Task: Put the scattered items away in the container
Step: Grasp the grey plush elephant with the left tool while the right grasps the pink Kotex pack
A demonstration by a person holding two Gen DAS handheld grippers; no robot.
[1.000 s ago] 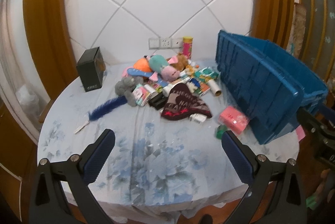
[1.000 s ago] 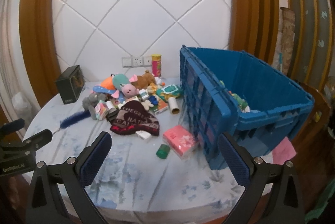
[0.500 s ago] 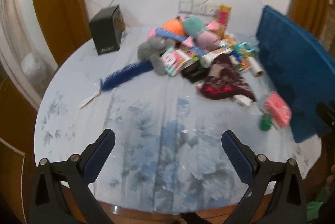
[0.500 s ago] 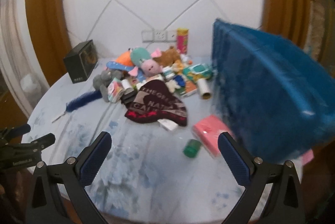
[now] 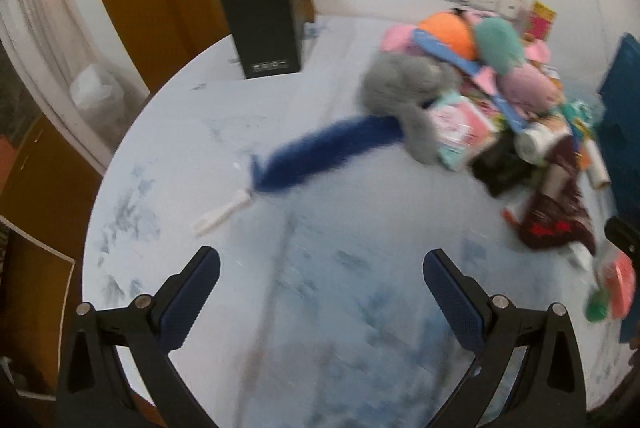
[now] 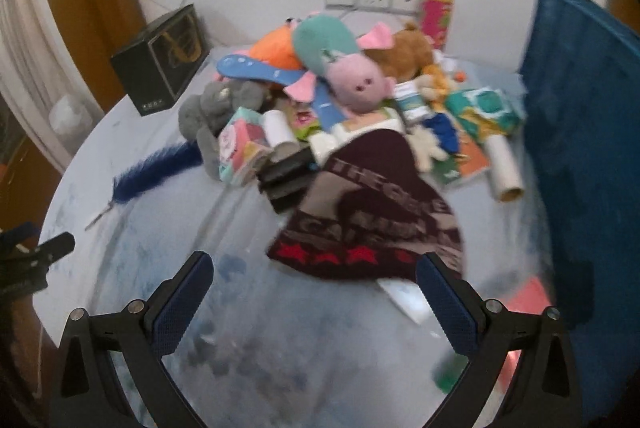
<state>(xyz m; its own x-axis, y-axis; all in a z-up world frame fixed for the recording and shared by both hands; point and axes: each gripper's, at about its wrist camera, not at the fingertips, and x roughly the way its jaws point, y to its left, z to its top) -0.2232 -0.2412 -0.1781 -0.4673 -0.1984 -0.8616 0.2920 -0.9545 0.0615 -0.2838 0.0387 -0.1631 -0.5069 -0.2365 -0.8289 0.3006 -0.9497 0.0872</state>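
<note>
With both frames motion-blurred, small detail in the pile is hard to read. Left gripper (image 5: pixel 320 280) hovers over bare floral blue tablecloth (image 5: pixel 248 116), jaws wide apart, nothing between them. Long dark-blue feather with a white quill (image 5: pixel 320 152) lies ahead of it, slightly left of centre, well clear of the fingertips; quill end points toward the left finger. Grey plush toy (image 5: pixel 408 88) sits on the feather's far end. Black cardboard box (image 5: pixel 266 24) stands upright further back left.

Right gripper (image 6: pixel 314 284) is also spread wide and empty. Maroon knit cloth with red stars and lettering (image 6: pixel 372 212) lies just ahead, its near edge close to the right finger (image 6: pixel 444 304), not touching as far as I can tell. Behind it is the heap: pink plush pig (image 6: pixel 360 84), brown teddy (image 6: pixel 408 48), teal wipes pack (image 6: pixel 484 108), white paper roll (image 6: pixel 504 172). Large blue plastic crate (image 6: pixel 580 132) stands along the right edge, beside the heap. Pink packet (image 6: pixel 528 296) lies near its base, partly hidden by the right finger.
</note>
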